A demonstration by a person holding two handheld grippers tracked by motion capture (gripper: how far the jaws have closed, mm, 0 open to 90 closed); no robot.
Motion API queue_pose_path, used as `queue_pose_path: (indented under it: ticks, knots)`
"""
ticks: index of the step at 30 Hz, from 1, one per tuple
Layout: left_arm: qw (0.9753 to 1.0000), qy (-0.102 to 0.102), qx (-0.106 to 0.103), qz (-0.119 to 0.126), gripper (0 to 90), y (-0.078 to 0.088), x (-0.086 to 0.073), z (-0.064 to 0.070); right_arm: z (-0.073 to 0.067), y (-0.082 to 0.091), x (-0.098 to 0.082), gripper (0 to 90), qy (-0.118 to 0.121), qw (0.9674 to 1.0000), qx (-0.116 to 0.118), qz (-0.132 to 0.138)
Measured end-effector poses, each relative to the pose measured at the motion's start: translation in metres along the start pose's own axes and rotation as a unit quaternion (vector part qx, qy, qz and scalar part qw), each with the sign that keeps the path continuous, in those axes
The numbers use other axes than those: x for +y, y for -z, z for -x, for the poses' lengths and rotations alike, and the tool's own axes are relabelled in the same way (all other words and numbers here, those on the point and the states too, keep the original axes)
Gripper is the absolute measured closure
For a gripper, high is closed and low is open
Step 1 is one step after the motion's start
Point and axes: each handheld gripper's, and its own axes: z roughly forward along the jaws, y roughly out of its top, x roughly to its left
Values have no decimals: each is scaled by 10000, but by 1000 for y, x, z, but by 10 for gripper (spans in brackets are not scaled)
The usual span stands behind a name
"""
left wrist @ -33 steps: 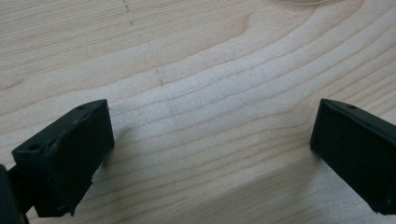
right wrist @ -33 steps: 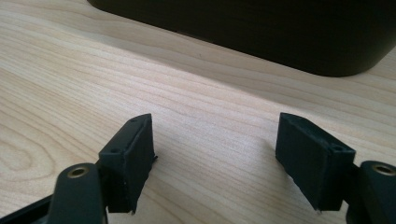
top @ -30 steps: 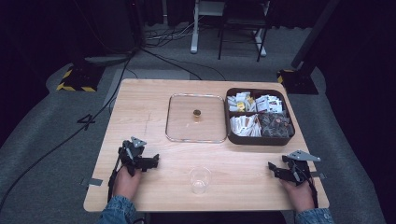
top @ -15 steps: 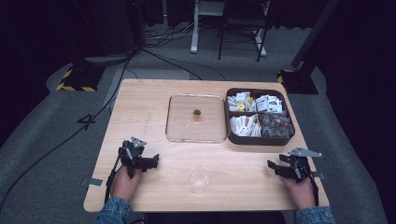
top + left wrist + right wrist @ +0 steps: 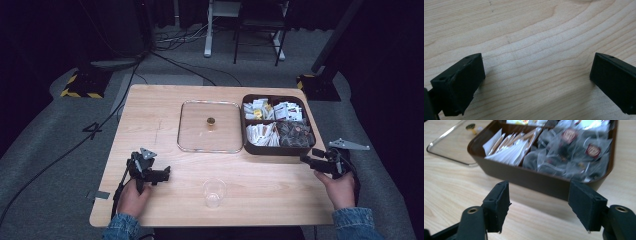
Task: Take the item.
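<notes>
My right tongs (image 5: 539, 205), jaws wide and empty, face the brown box (image 5: 529, 176) of crinkly sachets (image 5: 574, 152) (light, slippery; I'd pinch one corner). Left tongs (image 5: 536, 82) gape over bare tabletop (image 5: 536, 30).

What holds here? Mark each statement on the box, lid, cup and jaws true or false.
1. The brown box holds packets in compartments. True.
2. The clear lid covers the box. False: it lies flat on the table beside it.
3. The plastic cup lies tipped over. False: it stands upright.
4. The right gripper has open jaws facing the box. True.
5. The left gripper grips the cup. False: its jaws are open over bare wood.
</notes>
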Motion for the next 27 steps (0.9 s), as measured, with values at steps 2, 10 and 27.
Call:
queue_pose_path:
  ticks: [2,10,27]
  knots:
    - [10000,-1,5,-2,1,0,0,0,2,2,6,335,5,10000,-20,48]
    - [10000,-5,2,-8,1,0,0,0,7,6,28,367,-128,9993,-227,269]
    - [10000,-18,-2,-11,1,1,-1,1,28,-31,59,388,-74,9984,-553,25]
